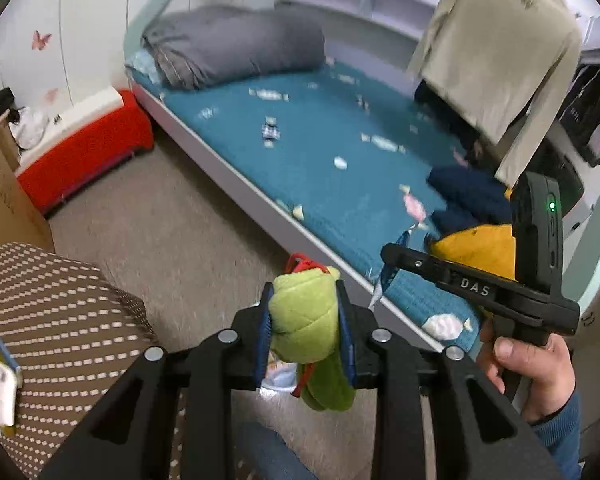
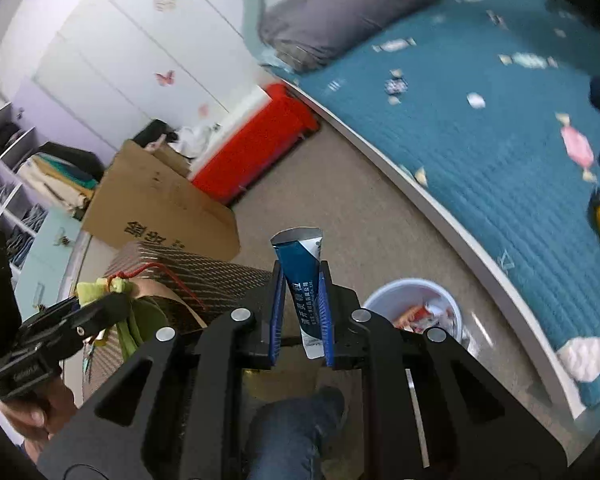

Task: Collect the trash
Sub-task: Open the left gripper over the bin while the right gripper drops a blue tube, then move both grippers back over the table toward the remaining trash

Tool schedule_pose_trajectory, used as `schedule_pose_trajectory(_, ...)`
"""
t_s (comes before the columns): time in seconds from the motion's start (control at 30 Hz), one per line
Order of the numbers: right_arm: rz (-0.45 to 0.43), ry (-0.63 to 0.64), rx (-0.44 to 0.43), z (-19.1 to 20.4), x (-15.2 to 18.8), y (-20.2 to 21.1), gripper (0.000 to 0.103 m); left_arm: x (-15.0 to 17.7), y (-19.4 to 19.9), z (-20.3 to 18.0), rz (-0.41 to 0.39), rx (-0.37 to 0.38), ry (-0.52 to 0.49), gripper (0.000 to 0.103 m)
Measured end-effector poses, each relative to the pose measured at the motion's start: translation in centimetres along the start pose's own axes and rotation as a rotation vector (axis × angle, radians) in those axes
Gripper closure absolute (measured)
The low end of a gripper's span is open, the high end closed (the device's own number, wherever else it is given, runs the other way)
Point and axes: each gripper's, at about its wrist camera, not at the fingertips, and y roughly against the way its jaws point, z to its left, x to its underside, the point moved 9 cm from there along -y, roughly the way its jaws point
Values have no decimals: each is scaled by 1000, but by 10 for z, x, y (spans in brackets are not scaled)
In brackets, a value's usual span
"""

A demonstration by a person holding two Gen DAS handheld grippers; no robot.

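My left gripper (image 1: 305, 320) is shut on a green plush toy (image 1: 306, 326) with a red cord, held above the floor beside the bed. It also shows in the right wrist view (image 2: 96, 300), at the left. My right gripper (image 2: 302, 312) is shut on a blue and white tube (image 2: 302, 276), which stands upright between the pads. The right gripper also shows in the left wrist view (image 1: 392, 258) at the right, over the bed's edge. A white bin (image 2: 416, 308) with wrappers inside stands on the floor, just right of the right gripper.
A bed with a teal candy-print cover (image 1: 340, 128) and a grey folded duvet (image 1: 236, 44) fills the right. A red box (image 1: 88, 148), a cardboard box (image 2: 160, 200) and a brown dotted box (image 1: 60, 312) stand at the left. A beige jacket (image 1: 500, 52) hangs at the upper right.
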Motion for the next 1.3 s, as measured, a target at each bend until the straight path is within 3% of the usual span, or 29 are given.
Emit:
schedule_pose_trajectory(0.17, 63, -47, 14, -22, 11, -29, 85, 9, -49, -1, 127, -10, -12, 70)
schedule_pose_trajectory(0.23, 92, -69, 27, -31, 15, -42, 79, 13, -64, 1, 176, -32, -15, 45)
schedule_pose_trajectory(0.27, 116, -88, 28, -37, 18, -51, 43, 14, -72, 5, 195, -52, -11, 25)
schedule_pose_trajectory(0.3, 132, -107, 39, -45, 20, -57, 26, 14, -76, 7, 200, -64, -8, 18)
schedule_pose_trajectory(0.33, 135, -130, 55, -53, 22, -62, 20, 14, -79, 11, 205, -78, -4, 17)
schedule_pose_trajectory(0.47, 166, -218, 27, -68, 35, -73, 18, 13, -81, 18, 225, -101, 4, 17)
schedule_pose_trajectory(0.57, 157, -219, 29, -67, 41, -67, 6, 11, -69, 24, 187, -117, -3, 14)
schedule_pose_trajectory(0.83, 81, -179, 75, -51, 35, -35, 6, 6, -16, 23, 58, -127, -1, 14)
schedule_pose_trajectory(1.3, -74, 25, 37, 65, 14, 44, 6, 3, 97, 22, -175, -151, -6, 8)
